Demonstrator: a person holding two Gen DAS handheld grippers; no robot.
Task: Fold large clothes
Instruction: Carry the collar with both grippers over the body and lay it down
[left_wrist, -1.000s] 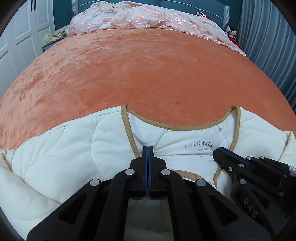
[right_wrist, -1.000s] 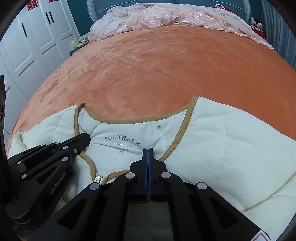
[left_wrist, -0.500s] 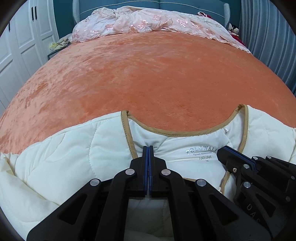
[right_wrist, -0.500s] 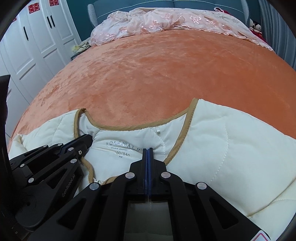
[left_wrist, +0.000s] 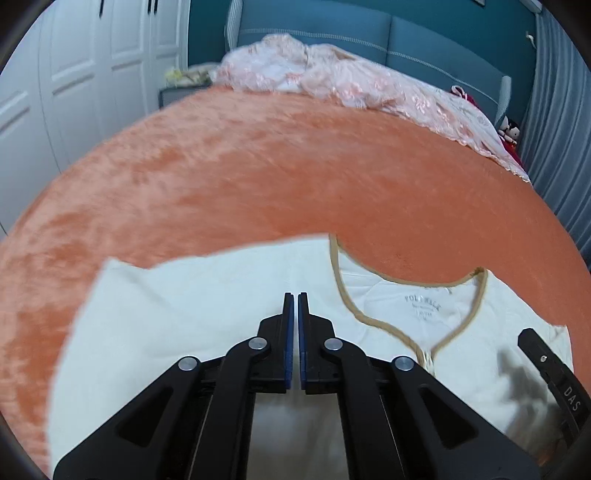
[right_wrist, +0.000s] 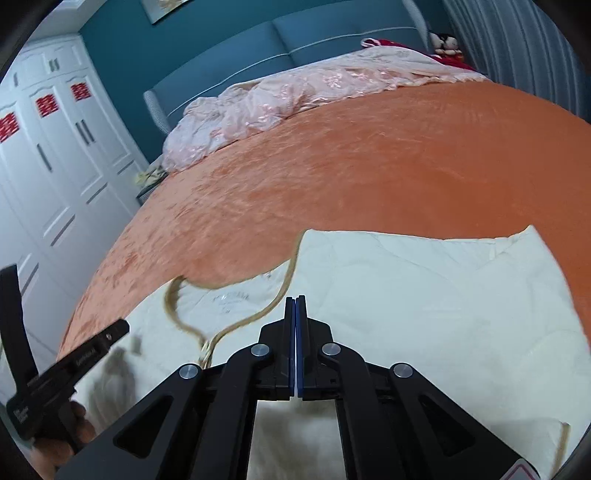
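A cream quilted jacket (left_wrist: 207, 306) with tan neck trim lies flat on the orange bedspread (left_wrist: 258, 177), collar facing away; it also shows in the right wrist view (right_wrist: 424, 295). My left gripper (left_wrist: 295, 295) hovers above the jacket's left shoulder, left of the collar, jaws nearly closed with a thin gap and nothing between them. My right gripper (right_wrist: 295, 299) is shut and empty above the jacket, just right of the collar trim (right_wrist: 284, 291). Each gripper's tip shows at the edge of the other's view.
A pink lace quilt (left_wrist: 332, 81) is heaped at the bed's head against a blue headboard (right_wrist: 258, 51). White wardrobes (right_wrist: 55, 155) stand left, grey curtains (left_wrist: 561, 129) right. Bare orange bedspread stretches beyond the jacket.
Both grippers have let go of the collar area and risen. They have moved apart, left one leftward, right one rightward. The jacket now lies flat.
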